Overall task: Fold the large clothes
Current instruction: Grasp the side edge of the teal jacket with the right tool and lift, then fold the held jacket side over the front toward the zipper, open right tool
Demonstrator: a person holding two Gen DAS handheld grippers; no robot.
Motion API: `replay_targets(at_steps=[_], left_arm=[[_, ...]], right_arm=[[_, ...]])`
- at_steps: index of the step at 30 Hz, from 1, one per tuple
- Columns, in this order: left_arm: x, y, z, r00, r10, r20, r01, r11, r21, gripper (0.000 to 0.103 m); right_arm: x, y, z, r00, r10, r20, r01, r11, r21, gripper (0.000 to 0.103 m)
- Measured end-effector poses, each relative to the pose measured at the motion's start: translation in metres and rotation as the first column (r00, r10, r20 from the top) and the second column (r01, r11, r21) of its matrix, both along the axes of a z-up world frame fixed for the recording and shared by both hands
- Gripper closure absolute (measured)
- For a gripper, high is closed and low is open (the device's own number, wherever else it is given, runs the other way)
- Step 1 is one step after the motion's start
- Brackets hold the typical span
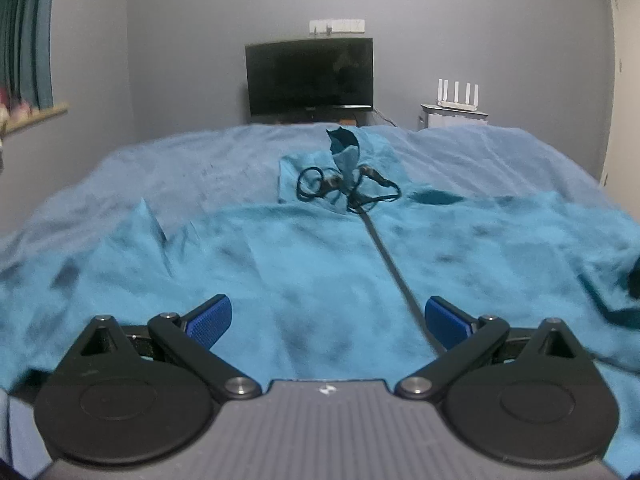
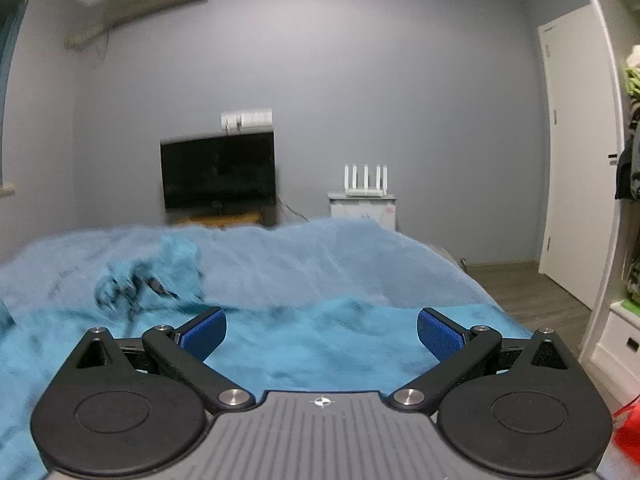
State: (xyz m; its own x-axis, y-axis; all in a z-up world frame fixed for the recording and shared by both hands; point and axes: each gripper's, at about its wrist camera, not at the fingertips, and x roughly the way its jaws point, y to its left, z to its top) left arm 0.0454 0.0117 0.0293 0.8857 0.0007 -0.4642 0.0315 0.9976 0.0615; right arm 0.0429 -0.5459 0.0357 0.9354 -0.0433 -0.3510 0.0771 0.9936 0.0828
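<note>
A teal zip-up hooded jacket lies spread front-up across a bed covered by a pale blue blanket. The left wrist view shows it best: a dark zipper runs from near the camera up the middle to the collar, where black drawstrings lie looped and tangled over the crumpled hood. The left gripper hovers low over the lower front of the jacket, its blue-padded fingers spread wide apart with nothing between them; the zipper passes just inside the right-hand finger.

The right wrist view is blurred over the cloth, so the jacket reads only as a teal sheet, with the hood and strings as a smeared dark patch to the left. The right gripper also stands wide apart and empty above the garment's right part, near the bed edge.

Both views show a dark television and a white router on a white cabinet against the grey wall. Only the right view takes in the air conditioner, the white door and the wooden floor; only the left shows the curtain.
</note>
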Motion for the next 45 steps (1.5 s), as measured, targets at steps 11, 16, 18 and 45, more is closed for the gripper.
replay_targets(at_steps=[11,16,18,45], left_arm=[[0.029,0.017,-0.05,0.967,-0.026,-0.255,0.01,0.998,-0.063,0.0],[0.037,0.022,-0.066,0.954,-0.025,-0.298,-0.008,0.994,-0.11,0.0],[0.04,0.02,-0.069,0.946,-0.03,-0.322,-0.008,0.993,-0.118,0.0],[0.049,0.005,-0.089,0.927,-0.069,-0.368,0.043,0.996,-0.078,0.0]], right_arm=[[0.048,-0.139,-0.066,0.943,-0.131,-0.307,0.235,0.914,0.331,0.002],[0.064,-0.171,-0.104,0.908,-0.206,-0.365,0.352,0.847,0.397,0.012],[0.065,-0.178,-0.12,0.886,-0.228,-0.403,0.399,0.818,0.414,0.021],[0.093,-0.202,-0.102,0.928,-0.369,0.057,0.269,0.767,0.583,0.099]])
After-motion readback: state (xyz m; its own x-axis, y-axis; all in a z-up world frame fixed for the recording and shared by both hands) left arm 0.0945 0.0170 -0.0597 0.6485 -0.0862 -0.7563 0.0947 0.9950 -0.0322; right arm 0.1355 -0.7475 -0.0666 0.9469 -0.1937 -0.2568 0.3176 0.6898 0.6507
